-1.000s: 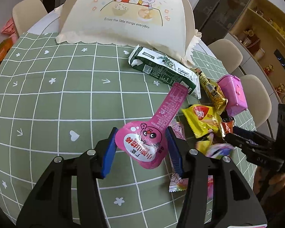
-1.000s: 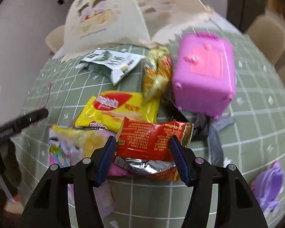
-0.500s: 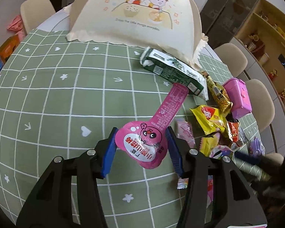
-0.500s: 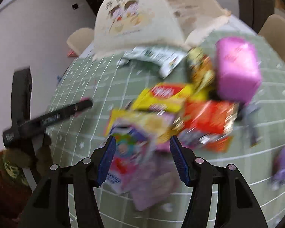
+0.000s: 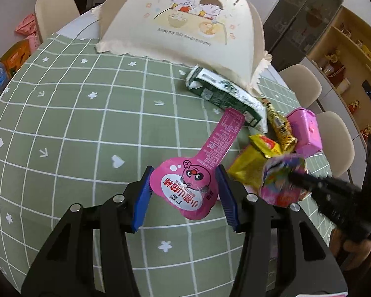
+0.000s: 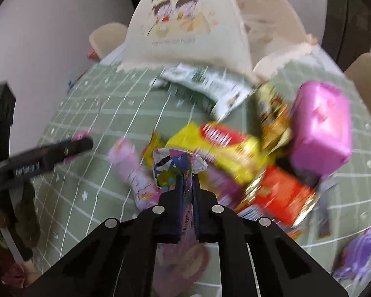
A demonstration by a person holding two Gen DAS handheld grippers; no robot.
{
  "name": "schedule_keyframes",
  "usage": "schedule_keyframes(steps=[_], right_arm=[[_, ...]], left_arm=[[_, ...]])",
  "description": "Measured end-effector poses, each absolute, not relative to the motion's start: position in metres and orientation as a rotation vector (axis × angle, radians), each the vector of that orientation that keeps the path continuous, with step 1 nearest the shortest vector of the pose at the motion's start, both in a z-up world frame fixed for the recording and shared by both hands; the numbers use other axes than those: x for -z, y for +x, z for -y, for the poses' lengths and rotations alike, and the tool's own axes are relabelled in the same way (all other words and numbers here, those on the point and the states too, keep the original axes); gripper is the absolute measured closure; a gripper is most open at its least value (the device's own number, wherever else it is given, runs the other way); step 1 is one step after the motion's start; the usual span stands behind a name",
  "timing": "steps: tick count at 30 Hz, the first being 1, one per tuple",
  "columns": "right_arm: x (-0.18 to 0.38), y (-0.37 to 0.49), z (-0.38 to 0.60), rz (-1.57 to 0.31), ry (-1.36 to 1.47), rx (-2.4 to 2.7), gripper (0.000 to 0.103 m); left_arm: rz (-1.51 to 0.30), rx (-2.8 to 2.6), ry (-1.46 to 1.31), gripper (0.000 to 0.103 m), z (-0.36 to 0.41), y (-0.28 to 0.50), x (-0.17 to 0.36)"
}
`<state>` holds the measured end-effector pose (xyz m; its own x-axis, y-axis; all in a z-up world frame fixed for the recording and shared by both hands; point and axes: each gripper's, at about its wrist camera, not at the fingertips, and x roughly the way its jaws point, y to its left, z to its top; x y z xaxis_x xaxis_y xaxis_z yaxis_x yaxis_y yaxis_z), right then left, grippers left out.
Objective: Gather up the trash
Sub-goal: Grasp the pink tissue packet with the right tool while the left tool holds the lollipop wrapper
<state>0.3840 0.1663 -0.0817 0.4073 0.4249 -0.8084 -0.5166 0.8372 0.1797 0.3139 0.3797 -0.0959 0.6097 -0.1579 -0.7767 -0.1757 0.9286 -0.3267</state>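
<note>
Trash wrappers lie in a heap on the green checked tablecloth, beside a pink toy case. The left gripper pinches a pink spoon-shaped packet above the cloth. The right gripper is closed on a small colourful wrapper, over the heap.

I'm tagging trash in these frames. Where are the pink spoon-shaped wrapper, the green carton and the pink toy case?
pink spoon-shaped wrapper (image 5: 185, 185), left wrist view, round printed head.
green carton (image 5: 222, 96), left wrist view, dark side panel.
pink toy case (image 6: 321, 126), right wrist view, front face.
</note>
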Motion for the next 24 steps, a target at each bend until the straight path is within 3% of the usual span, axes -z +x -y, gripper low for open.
schedule_keyframes(steps=[9, 24], right_arm=[[0.058, 0.376, -0.129, -0.904, -0.094, -0.58, 0.095], [0.078, 0.328, -0.031, -0.924, -0.086, -0.534, 0.095]], left_arm=[[-0.875, 0.004, -0.354, 0.055, -0.339, 0.303, 0.074], [-0.906, 0.004, -0.327, 0.055, -0.236, 0.261, 0.078]])
